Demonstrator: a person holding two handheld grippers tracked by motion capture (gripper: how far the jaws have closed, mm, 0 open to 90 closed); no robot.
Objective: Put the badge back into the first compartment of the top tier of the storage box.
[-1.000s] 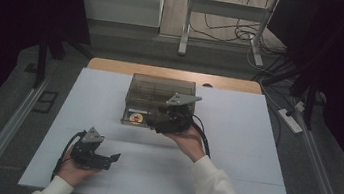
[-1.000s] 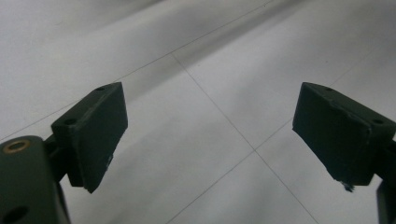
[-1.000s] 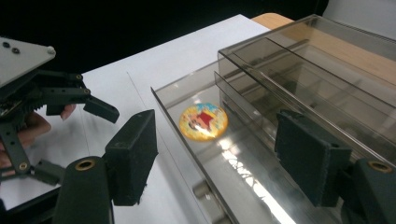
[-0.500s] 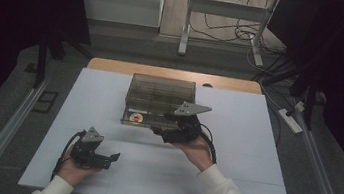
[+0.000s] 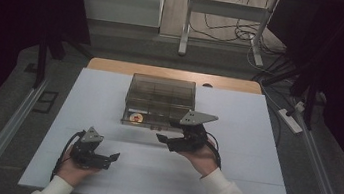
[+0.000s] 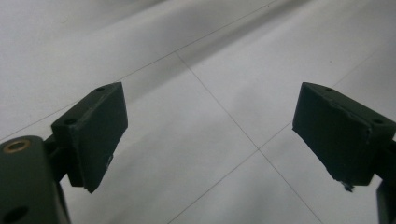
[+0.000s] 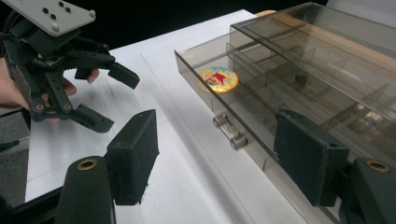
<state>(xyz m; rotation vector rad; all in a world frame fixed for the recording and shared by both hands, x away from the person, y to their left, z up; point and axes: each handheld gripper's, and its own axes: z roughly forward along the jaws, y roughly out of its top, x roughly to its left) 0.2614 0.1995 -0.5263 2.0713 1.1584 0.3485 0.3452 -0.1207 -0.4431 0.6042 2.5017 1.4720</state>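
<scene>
- Right tongs (image 5: 167, 140) held just in front of the box, black, jaws spread wide with nothing between them; grey three-cornered plate on top, cable trailing back over the hand. Seen along their own jaws (image 7: 212, 161), pointed at the box's front face and its small handle.
- Left tongs (image 5: 112, 159) low at the near left of the bench, well apart from the box; black jaws wide apart (image 6: 208, 135), gripping nothing, bare white surface between them. Also visible in the right gripper view (image 7: 105, 98), to the left of the box, fingers curled behind them.
- White flat bench (image 5: 255, 138), faint seam lines crossing it, wooden edge showing at its far side.
- Smoky transparent plastic box (image 5: 160, 101) with inner dividers, lying flat at the middle of the bench toward the far side, lid down; front side facing the person.
- Right hand (image 5: 202, 156) in a white sleeve, wrapped around the right tongs.
- Left hand (image 5: 75, 167) in a white sleeve, cradling the left tongs from below.
- Round yellow and red sticker (image 7: 218, 78) on the box's front part, left of centre (image 5: 136, 117).
- Small clear cylindrical handle (image 7: 229, 133) on the box's front face, just beside the right tongs' jaws, not touched.
</scene>
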